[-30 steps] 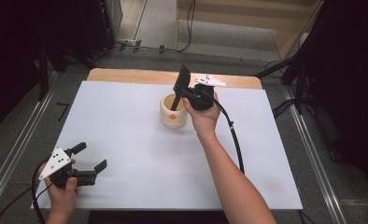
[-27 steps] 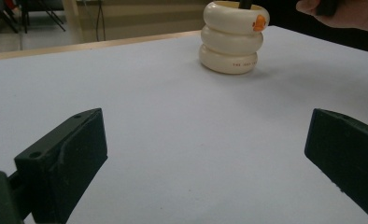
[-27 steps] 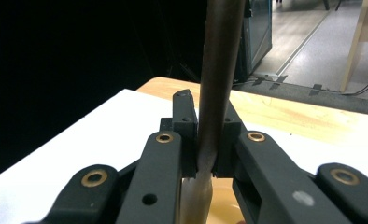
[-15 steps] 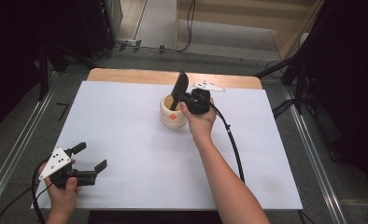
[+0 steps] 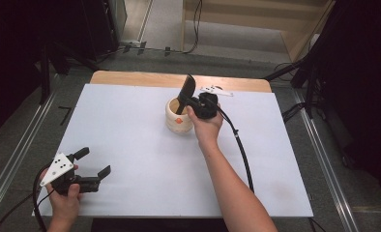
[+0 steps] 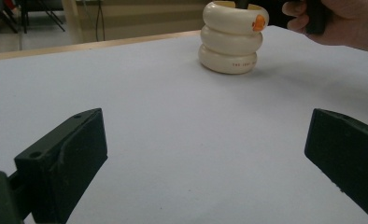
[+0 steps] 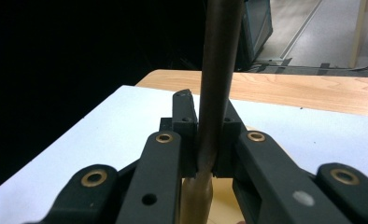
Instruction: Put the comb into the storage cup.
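Observation:
A cream ribbed cup (image 5: 178, 118) (image 6: 231, 44) with a small orange mark stands at the middle back of the white table (image 5: 130, 145). My right gripper (image 5: 189, 102) (image 7: 205, 112) hovers just over the cup's right rim, shut on the thin handle of a dark utensil (image 5: 187, 88) (image 7: 219, 56). The utensil's flat black head sticks up and its lower end reaches down into the cup. At the front left, my left gripper (image 5: 94, 161) (image 6: 205, 140) is open just above the table, with nothing between its jaws, pointing toward the cup.
A bare wooden strip (image 5: 140, 78) runs along the table's back edge. The right gripper's black cable (image 5: 239, 145) trails across the right half of the table toward the front. Dark stands and floor rails surround the table.
The right hand has sunk slightly with the utensil, bringing it lower over the cup. The left gripper has stayed where it was.

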{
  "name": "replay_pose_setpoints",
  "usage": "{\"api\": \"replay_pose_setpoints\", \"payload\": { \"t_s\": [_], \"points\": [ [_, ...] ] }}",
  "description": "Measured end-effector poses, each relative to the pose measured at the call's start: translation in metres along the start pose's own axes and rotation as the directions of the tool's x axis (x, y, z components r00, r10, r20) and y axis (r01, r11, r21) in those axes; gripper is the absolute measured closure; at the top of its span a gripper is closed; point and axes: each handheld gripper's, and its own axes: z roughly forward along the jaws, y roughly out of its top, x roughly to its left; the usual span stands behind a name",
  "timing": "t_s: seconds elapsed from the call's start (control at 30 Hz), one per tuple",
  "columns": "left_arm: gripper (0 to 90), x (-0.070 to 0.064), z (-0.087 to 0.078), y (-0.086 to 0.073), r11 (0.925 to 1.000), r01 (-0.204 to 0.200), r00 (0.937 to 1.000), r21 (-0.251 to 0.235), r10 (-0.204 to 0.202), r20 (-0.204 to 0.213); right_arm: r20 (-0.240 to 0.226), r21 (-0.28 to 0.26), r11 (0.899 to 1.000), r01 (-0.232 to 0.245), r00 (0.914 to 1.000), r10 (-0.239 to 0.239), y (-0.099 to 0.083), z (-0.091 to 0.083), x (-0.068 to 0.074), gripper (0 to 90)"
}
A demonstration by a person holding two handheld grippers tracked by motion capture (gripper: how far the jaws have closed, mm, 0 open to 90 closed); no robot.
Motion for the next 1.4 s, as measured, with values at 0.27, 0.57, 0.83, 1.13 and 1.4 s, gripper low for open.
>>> {"api": "replay_pose_setpoints", "payload": {
  "t_s": [0.27, 0.57, 0.83, 1.13, 1.4],
  "points": [
    [0.0, 0.000, 0.000, 0.000, 1.0000, 0.000, 1.0000, 0.001, 0.000, 0.001, 0.025, 0.009, 0.998, 0.056, 0.9981, -0.056, 0.000, 0.000, -0.009, 65.7],
    [0.0, 0.000, 0.000, 0.000, 1.0000, -0.002, 1.0000, 0.003, 0.002, 0.000, 0.048, 0.045, 0.995, 0.084, 0.9951, -0.086, 0.004, -0.006, -0.017, 38.7],
    [0.0, 0.000, 0.000, 0.000, 1.0000, -0.003, 1.0000, 0.003, 0.003, 0.000, 0.083, 0.077, 0.992, 0.097, 0.9911, -0.104, 0.005, -0.012, -0.017, 9.4],
    [0.0, 0.000, 0.001, 0.000, 1.0000, -0.002, 1.0000, 0.003, 0.002, 0.000, 0.051, 0.057, 0.986, 0.155, 0.9861, -0.158, 0.003, -0.026, -0.015, 0.0],
    [0.0, 0.000, 0.001, 0.000, 1.0000, -0.003, 1.0000, 0.006, 0.003, 0.000, 0.044, 0.033, 0.982, 0.187, 0.9812, -0.188, 0.004, -0.041, -0.013, 0.0]
  ]
}}
